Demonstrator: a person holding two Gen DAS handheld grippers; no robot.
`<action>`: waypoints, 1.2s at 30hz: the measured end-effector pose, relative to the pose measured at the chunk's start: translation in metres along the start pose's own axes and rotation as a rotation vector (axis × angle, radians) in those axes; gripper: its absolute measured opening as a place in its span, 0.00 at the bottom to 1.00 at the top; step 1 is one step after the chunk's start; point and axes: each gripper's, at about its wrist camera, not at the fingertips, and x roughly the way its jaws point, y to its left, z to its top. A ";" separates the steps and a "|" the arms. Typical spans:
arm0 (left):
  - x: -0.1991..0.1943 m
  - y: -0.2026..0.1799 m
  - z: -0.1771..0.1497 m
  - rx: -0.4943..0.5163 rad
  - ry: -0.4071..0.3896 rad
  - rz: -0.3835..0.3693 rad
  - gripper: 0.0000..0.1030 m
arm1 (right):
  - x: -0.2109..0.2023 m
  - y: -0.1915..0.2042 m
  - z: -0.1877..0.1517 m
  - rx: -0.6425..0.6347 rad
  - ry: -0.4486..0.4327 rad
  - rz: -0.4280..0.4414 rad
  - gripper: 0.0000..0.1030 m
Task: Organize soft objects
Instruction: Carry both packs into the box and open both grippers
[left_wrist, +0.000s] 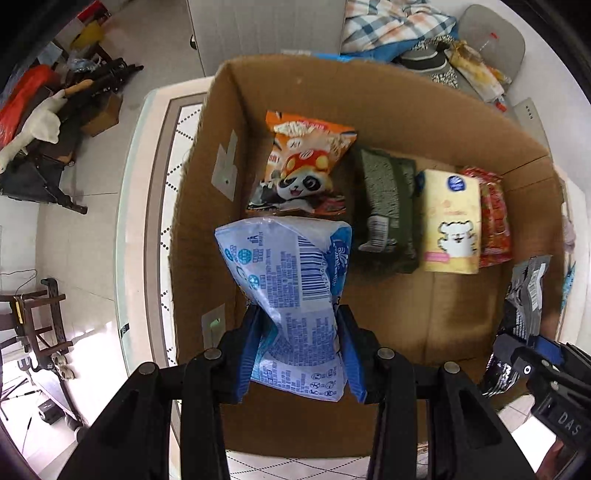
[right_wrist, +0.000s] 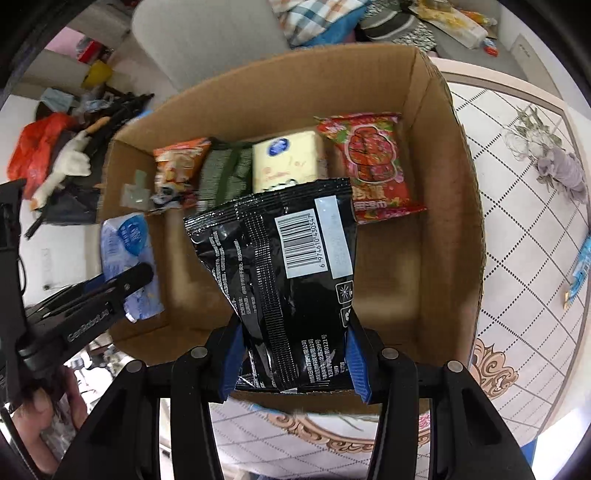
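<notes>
The box (left_wrist: 388, 96) sits on the desk (right_wrist: 517, 229) with four packs lined along its far wall. The left tool (left_wrist: 300, 325) pinches a blue pack (left_wrist: 291, 280) over the box's left side; the right tool (right_wrist: 295, 354) pinches a black bag (right_wrist: 288, 266). Best lower each into the bare near floor before releasing.

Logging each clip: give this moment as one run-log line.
left gripper: shut on blue-white plastic tissue pack | right gripper: shut on black foil pouch | both over open cardboard box
</notes>
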 end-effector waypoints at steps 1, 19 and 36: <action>0.002 0.000 0.000 0.005 0.006 0.001 0.37 | 0.005 -0.004 0.001 0.012 0.007 -0.011 0.49; 0.008 -0.001 -0.013 0.034 0.046 0.040 0.47 | 0.023 -0.036 0.003 0.037 0.018 -0.122 0.71; -0.080 -0.006 -0.052 -0.033 -0.131 -0.053 0.66 | -0.039 -0.013 -0.033 -0.076 -0.049 -0.113 0.72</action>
